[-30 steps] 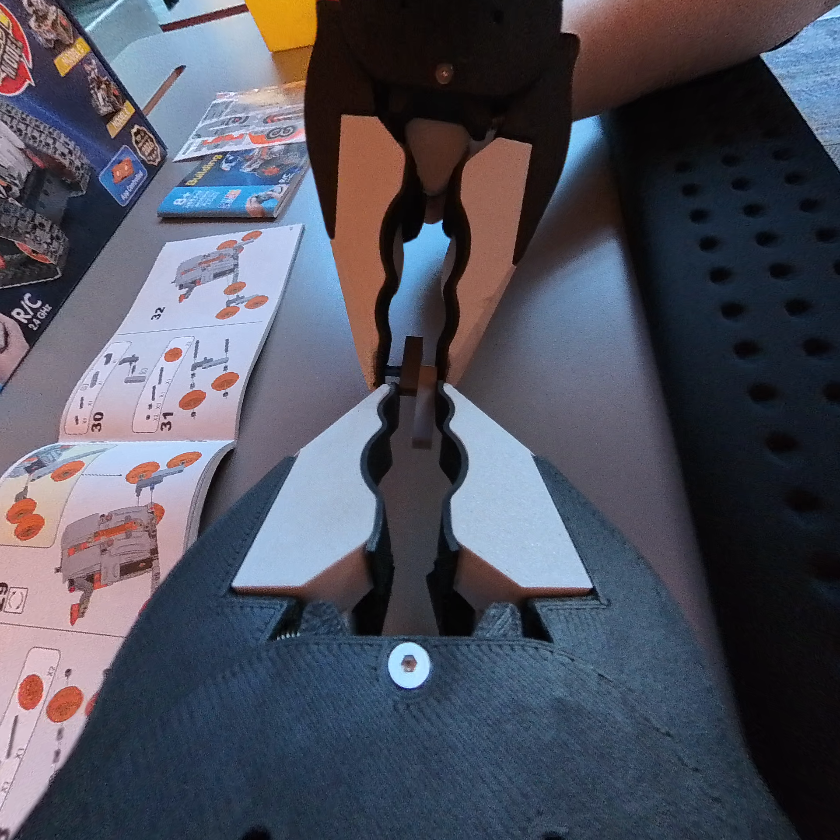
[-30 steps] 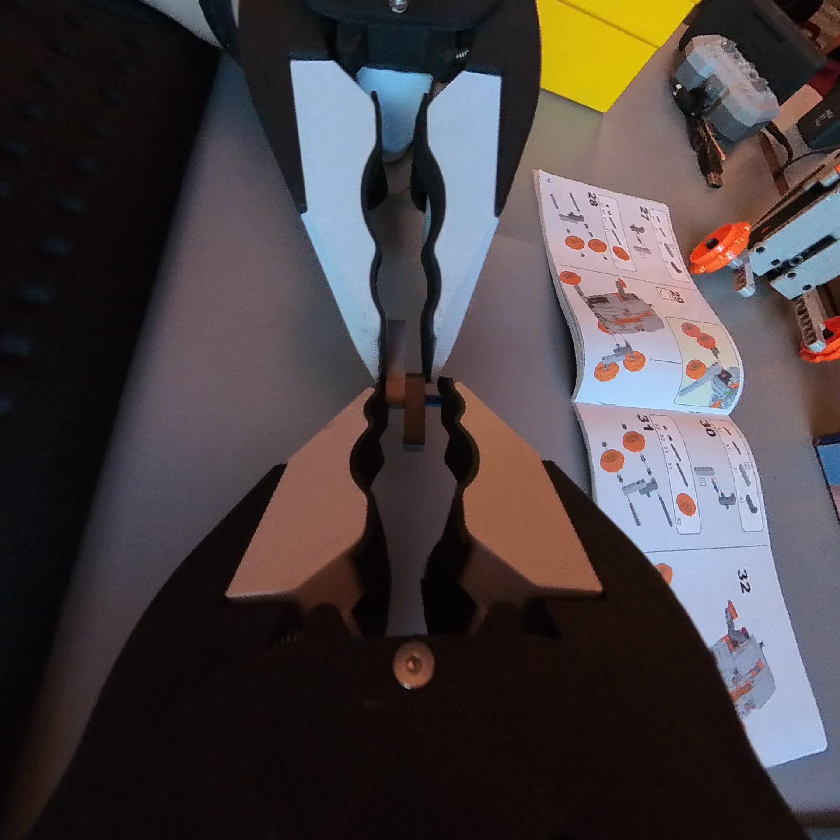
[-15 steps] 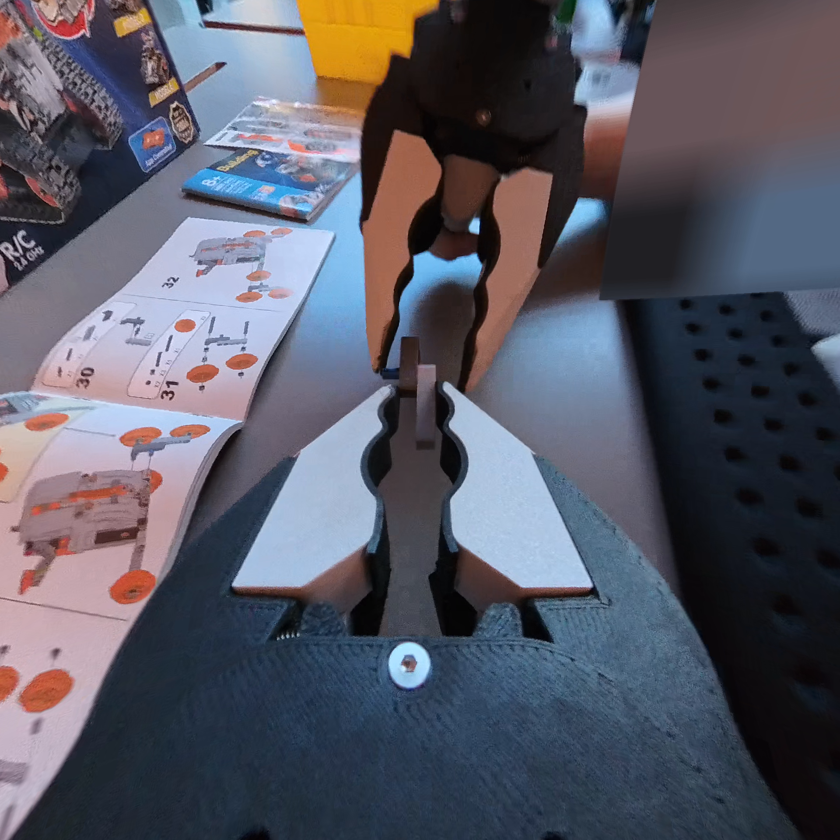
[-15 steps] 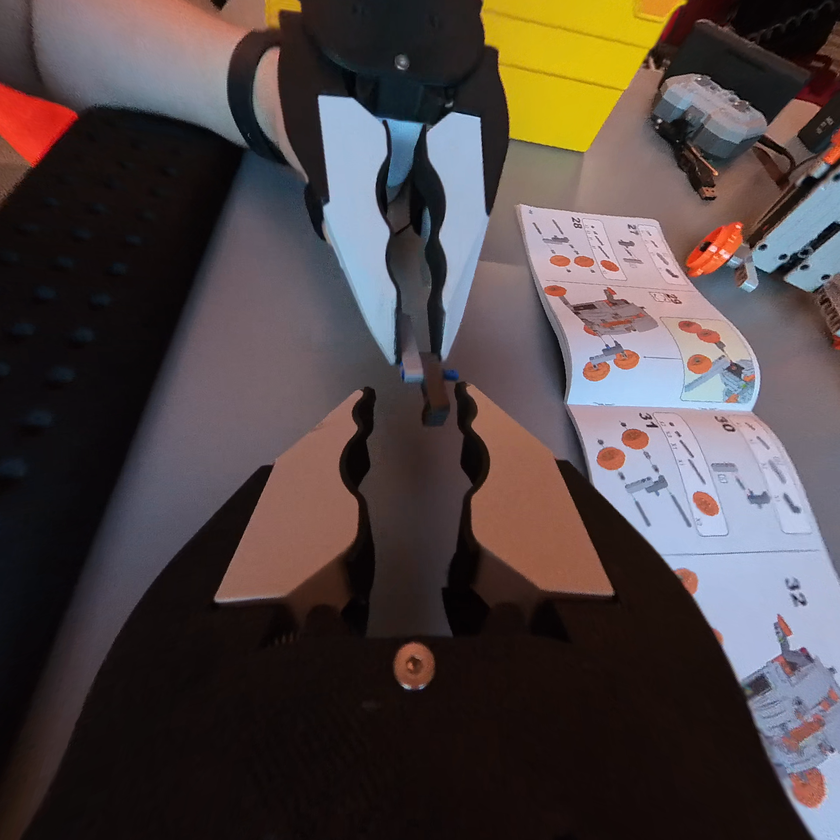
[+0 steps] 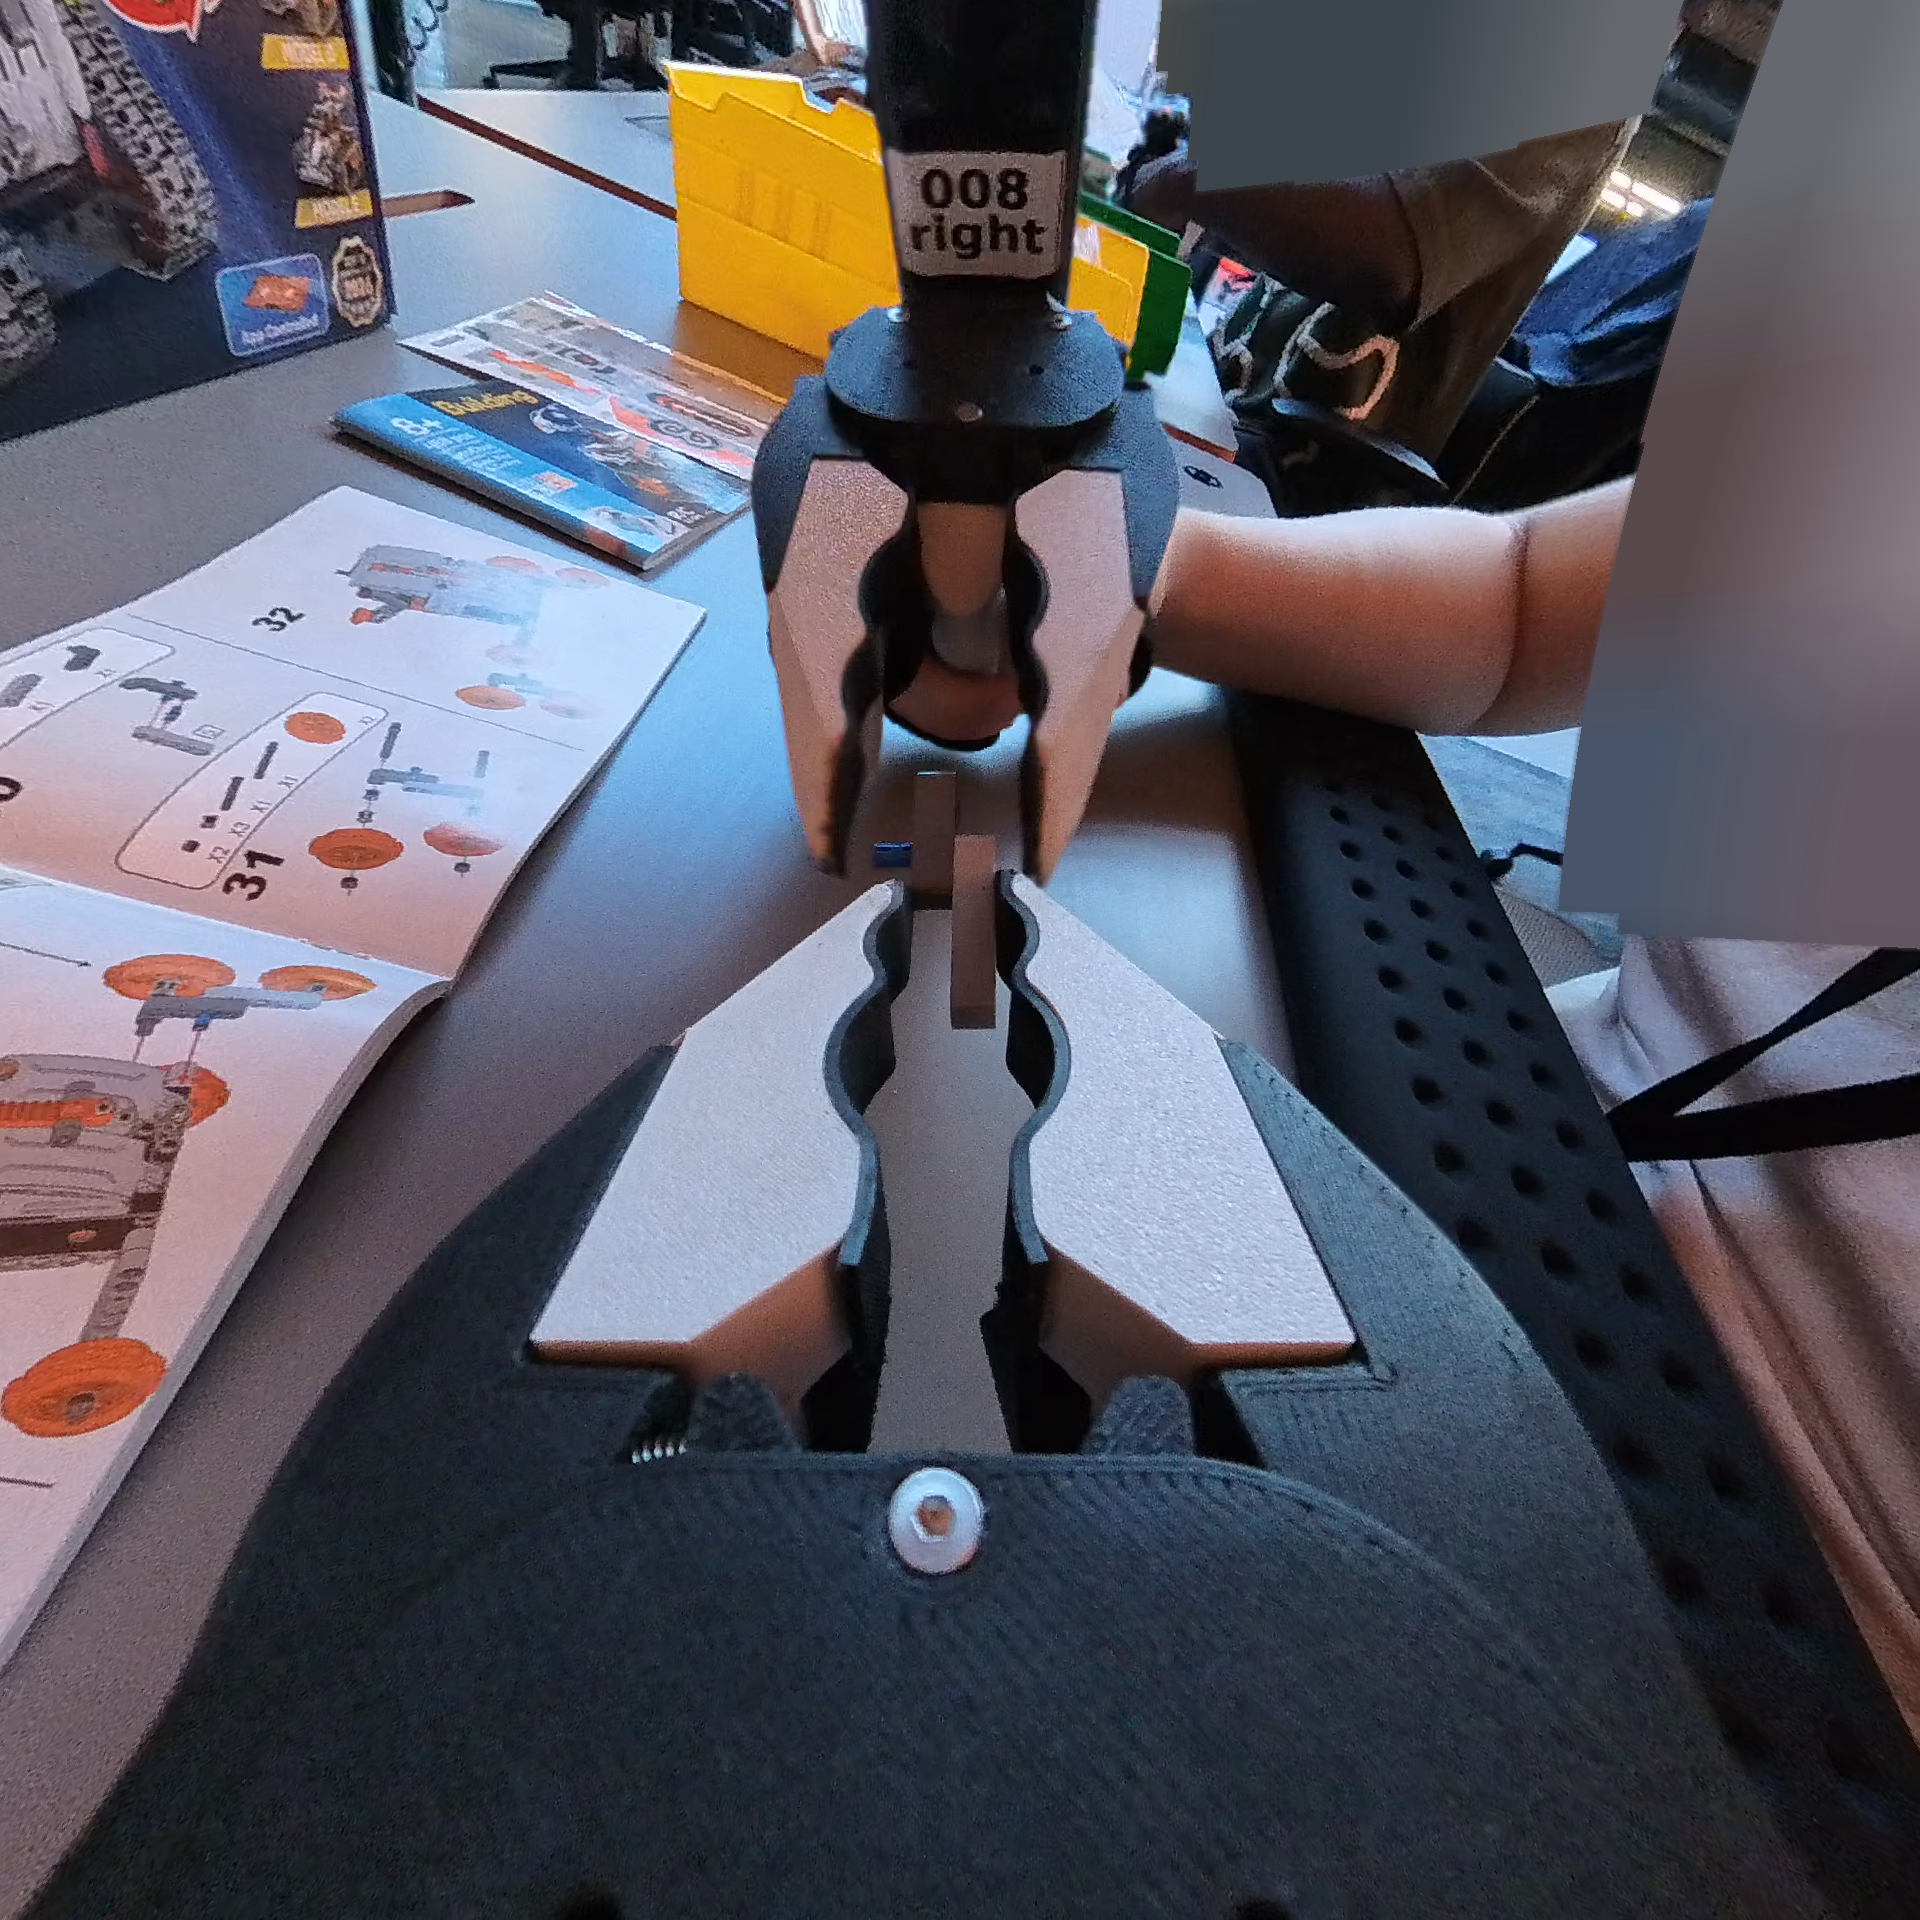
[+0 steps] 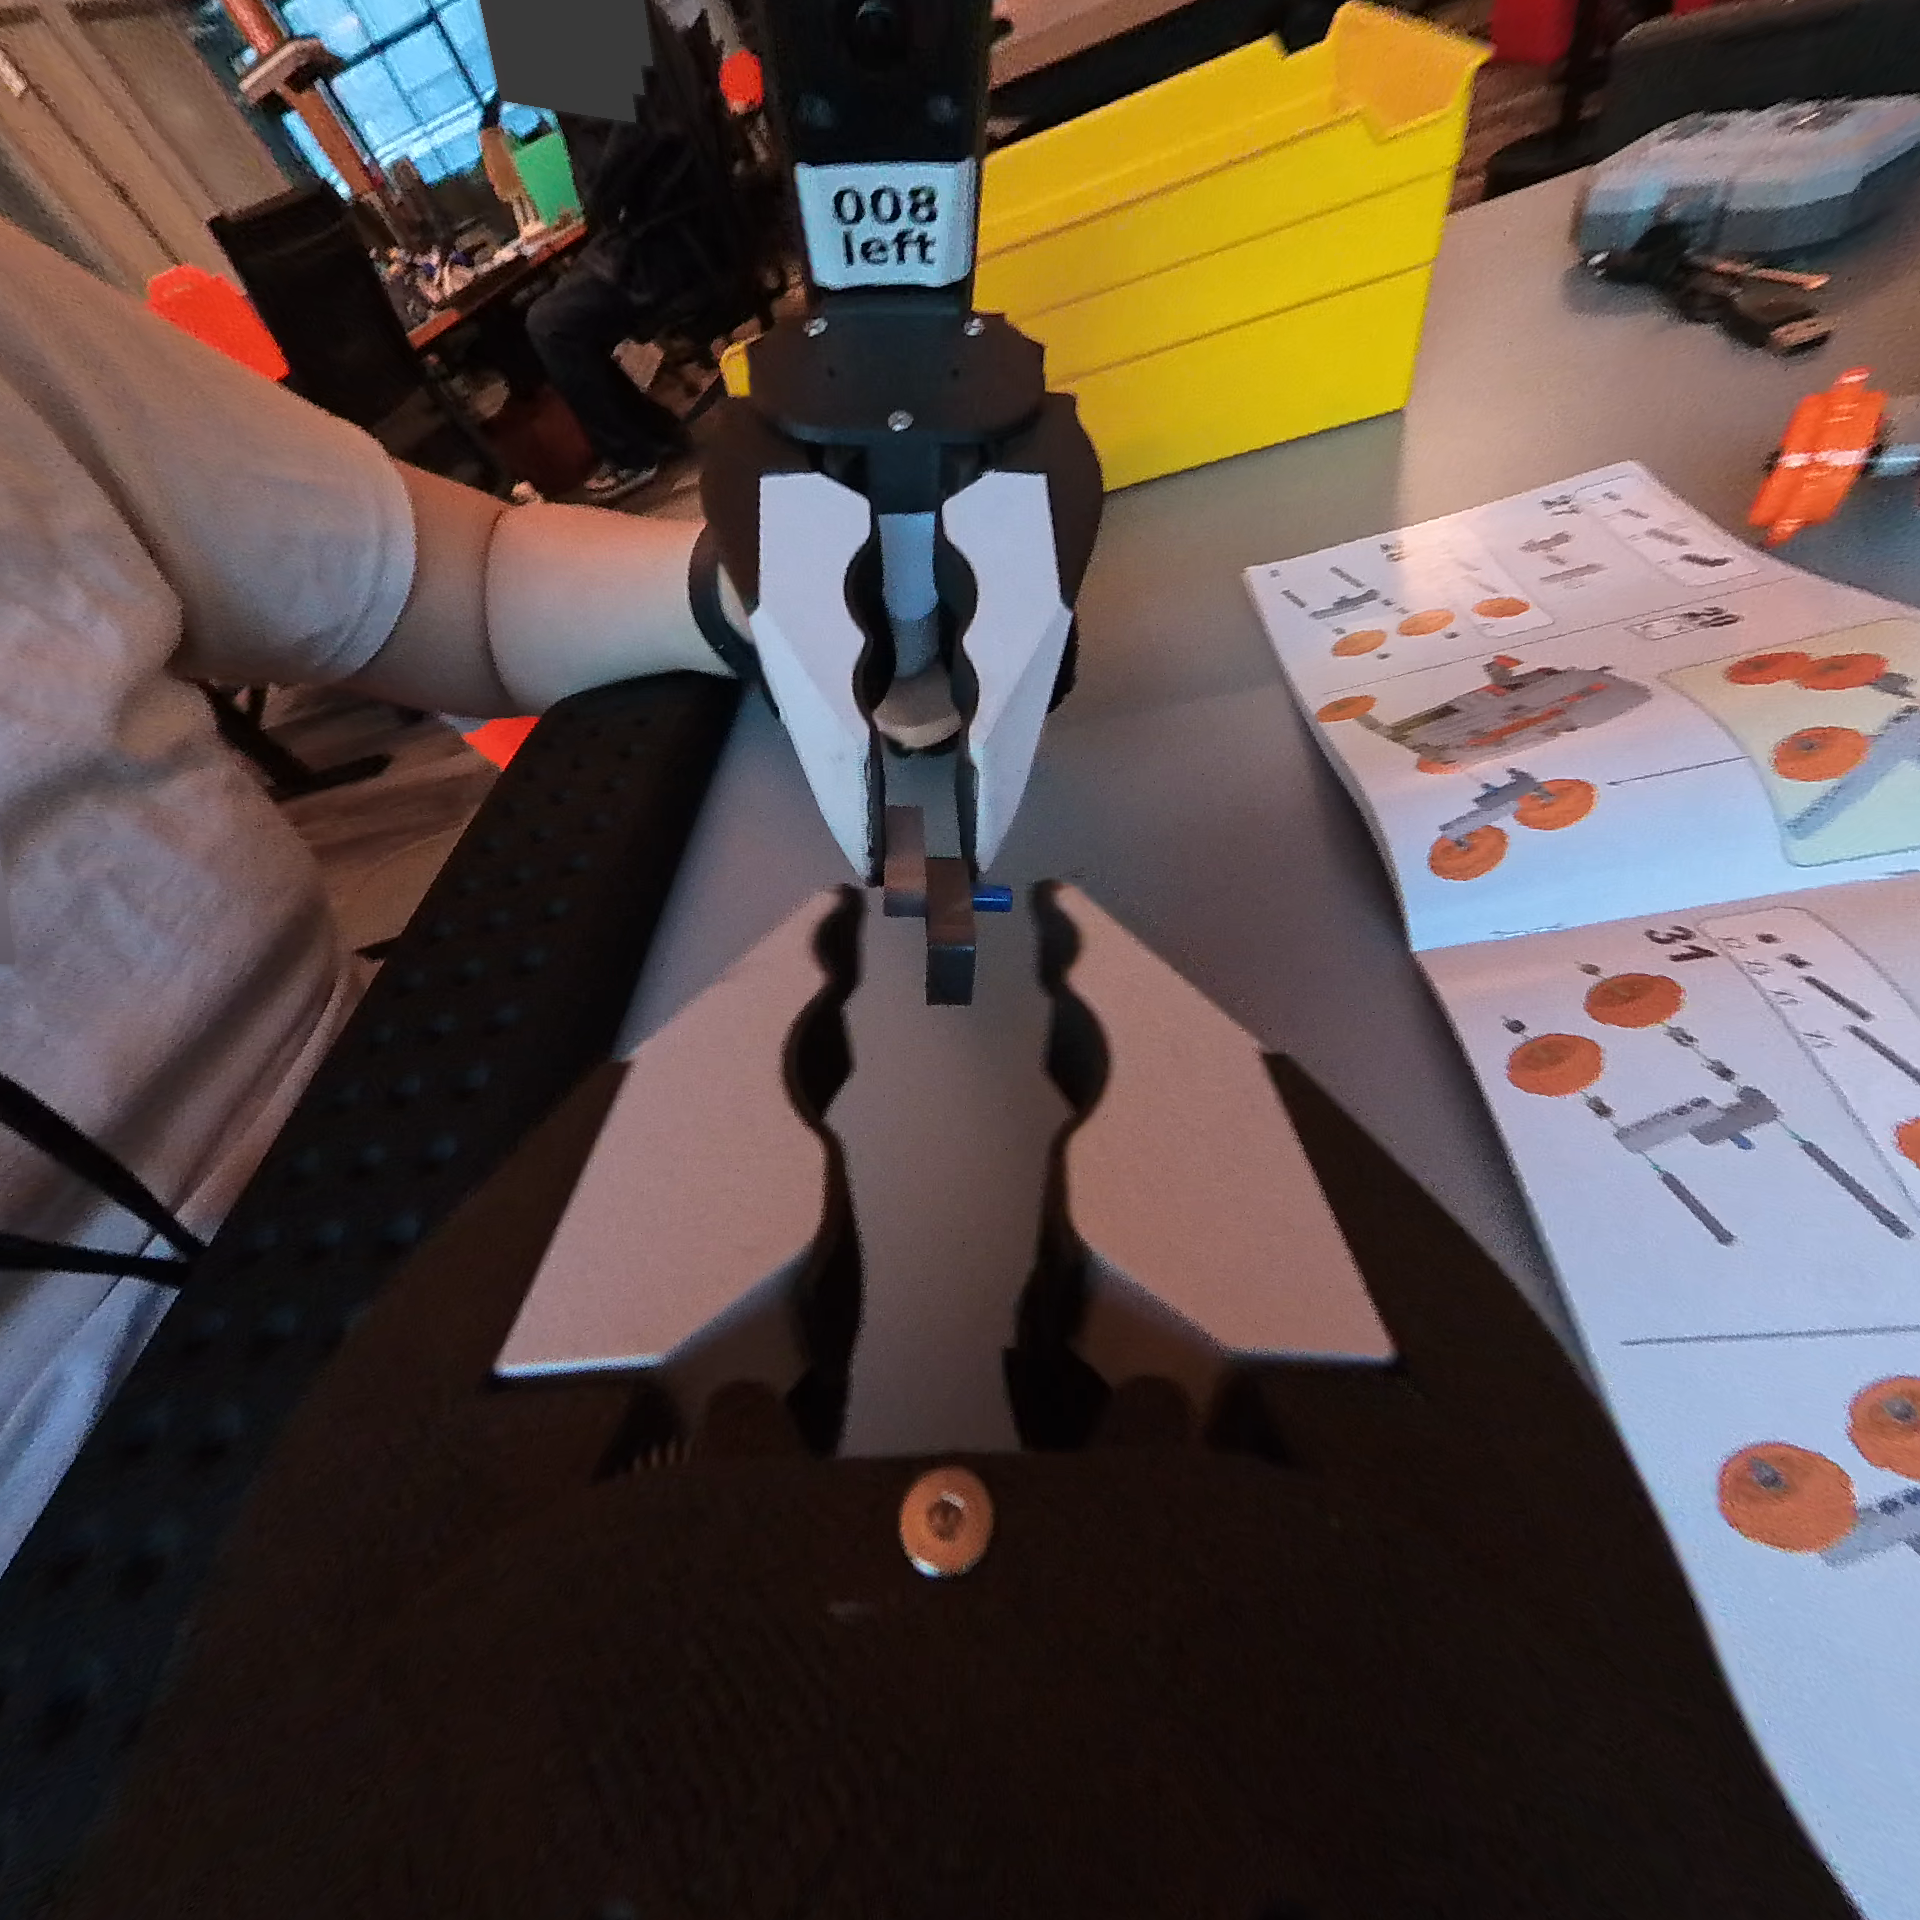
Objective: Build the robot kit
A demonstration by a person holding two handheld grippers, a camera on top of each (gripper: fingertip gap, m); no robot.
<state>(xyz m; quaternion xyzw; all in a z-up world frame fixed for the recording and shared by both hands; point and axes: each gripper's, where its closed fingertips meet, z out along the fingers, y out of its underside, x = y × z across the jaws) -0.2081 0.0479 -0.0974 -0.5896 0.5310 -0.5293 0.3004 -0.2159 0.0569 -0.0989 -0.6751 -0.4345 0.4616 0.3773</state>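
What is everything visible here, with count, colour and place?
table: one, grey, under everything
perforated mat: one, black, table's near edge
instruction booklet: one, white, open on table
leaflets: two, blue and white, beyond booklet
toy box: one, dark blue, table's far corner
bin: one, yellow, far end
beam piece: one, grey-brown with blue pin, above table
forearms: two, bare, behind grippers
left gripper: one, black-white, shut on beam piece
right gripper: one, black-white, open, facing left gripper
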